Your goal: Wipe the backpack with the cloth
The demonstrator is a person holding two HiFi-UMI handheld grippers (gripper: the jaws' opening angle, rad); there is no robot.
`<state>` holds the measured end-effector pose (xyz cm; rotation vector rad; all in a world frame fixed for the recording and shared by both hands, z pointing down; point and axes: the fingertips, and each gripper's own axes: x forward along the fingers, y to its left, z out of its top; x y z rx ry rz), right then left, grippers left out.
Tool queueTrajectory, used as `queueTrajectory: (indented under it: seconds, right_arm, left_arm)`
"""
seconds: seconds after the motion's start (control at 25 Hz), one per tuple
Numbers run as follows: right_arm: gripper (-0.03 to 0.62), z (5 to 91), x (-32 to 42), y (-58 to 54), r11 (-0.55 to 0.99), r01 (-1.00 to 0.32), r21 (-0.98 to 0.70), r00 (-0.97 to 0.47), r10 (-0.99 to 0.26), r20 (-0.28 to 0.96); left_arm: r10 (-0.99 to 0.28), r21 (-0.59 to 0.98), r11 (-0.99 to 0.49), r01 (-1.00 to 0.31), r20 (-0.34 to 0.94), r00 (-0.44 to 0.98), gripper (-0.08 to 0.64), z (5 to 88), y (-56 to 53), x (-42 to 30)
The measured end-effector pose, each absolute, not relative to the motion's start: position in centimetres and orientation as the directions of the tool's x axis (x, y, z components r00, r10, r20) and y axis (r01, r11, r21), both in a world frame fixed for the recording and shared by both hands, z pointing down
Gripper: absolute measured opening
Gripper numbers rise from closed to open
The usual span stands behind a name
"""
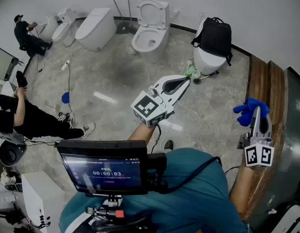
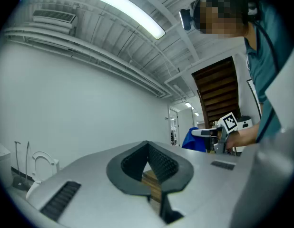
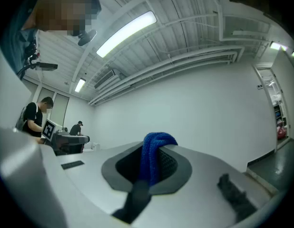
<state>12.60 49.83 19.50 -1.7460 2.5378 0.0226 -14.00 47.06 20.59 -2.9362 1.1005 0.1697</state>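
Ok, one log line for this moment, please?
phase: wipe not begun | left gripper: shut, empty | right gripper: shut on blue cloth | black backpack: on toilet, untouched

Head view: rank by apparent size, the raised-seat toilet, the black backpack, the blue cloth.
1. Raised-seat toilet, largest.
2. Black backpack, only slightly smaller; a close call.
3. Blue cloth, smallest, though it sits nearest the camera, which makes it look larger than it is.
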Motion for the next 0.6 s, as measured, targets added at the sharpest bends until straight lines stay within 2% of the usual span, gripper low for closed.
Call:
queueTrajectory:
  seconds: [0.36, 0.6]
  right_arm:
    - [0.024, 18.7, 8.3, 47.6, 0.334, -0.942, -0.016, -0.332, -0.94, -0.081]
    - [0.024, 19.6, 8.4, 45.4, 0.303, -0.953, 0.002, -0.303, -0.951, -0.055]
  left_arm:
    - [-0.618, 0.036, -0.786, -0.618, -0.11, 0.779, 0.003, 21.0, 44.5, -17.4]
    - [-0.604, 0.07, -0.796, -0.601, -0.128, 0.786, 0.003, 22.1, 41.6, -17.9]
